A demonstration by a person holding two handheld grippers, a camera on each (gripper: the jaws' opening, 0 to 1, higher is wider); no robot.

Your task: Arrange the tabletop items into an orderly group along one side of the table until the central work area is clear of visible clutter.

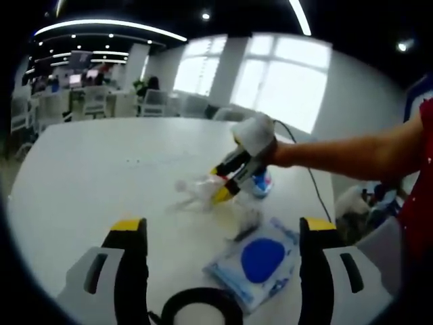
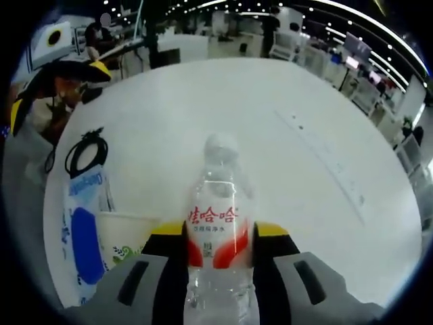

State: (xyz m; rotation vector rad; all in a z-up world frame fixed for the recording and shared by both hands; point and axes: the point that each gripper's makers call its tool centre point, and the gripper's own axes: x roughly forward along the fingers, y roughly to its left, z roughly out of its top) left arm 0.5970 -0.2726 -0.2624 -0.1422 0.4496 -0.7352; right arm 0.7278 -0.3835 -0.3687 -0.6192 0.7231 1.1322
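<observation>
Bottle (image 2: 216, 230) label legible between right tool (image 2: 218, 237) jaws

Water bottle (image 2: 218, 244) runs off the bottom edge between the jaws; the paper cup (image 2: 125, 238) sits half hidden behind it, and the bottle is just a blur in the left gripper view.

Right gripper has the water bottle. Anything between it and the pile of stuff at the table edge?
Nothing visible blocks it. In the right gripper view the right gripper is shut on the water bottle, and the paper cup and blue wipes pack sit just beside it toward the table edge, with the black cable coil beyond.
</observation>
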